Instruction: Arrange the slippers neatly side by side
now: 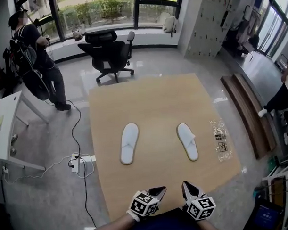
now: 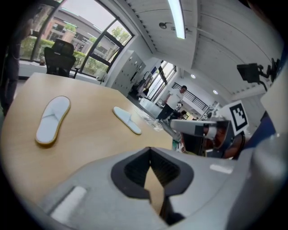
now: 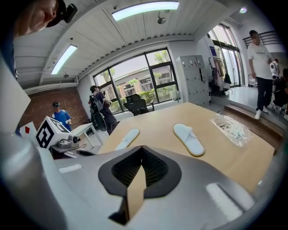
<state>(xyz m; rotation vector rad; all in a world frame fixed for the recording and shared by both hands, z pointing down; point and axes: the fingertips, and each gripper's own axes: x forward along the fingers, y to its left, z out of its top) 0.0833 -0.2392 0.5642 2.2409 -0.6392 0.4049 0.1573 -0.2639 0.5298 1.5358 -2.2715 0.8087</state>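
Two white slippers lie apart on a tan wooden mat (image 1: 154, 103). The left slipper (image 1: 129, 142) points slightly right, the right slipper (image 1: 187, 141) slants left at its toe. Both show in the left gripper view, left slipper (image 2: 53, 119) and right slipper (image 2: 127, 119), and in the right gripper view, left slipper (image 3: 127, 138) and right slipper (image 3: 189, 139). My left gripper (image 1: 158, 191) and right gripper (image 1: 187, 188) hover close together over the mat's near edge, both shut and empty, well short of the slippers.
A clear plastic wrapper (image 1: 221, 140) lies on the mat right of the slippers. A black office chair (image 1: 110, 53) stands beyond the mat. A person (image 1: 37, 61) stands far left by a white table (image 1: 7, 126). A power strip (image 1: 76, 162) and cables lie left of the mat.
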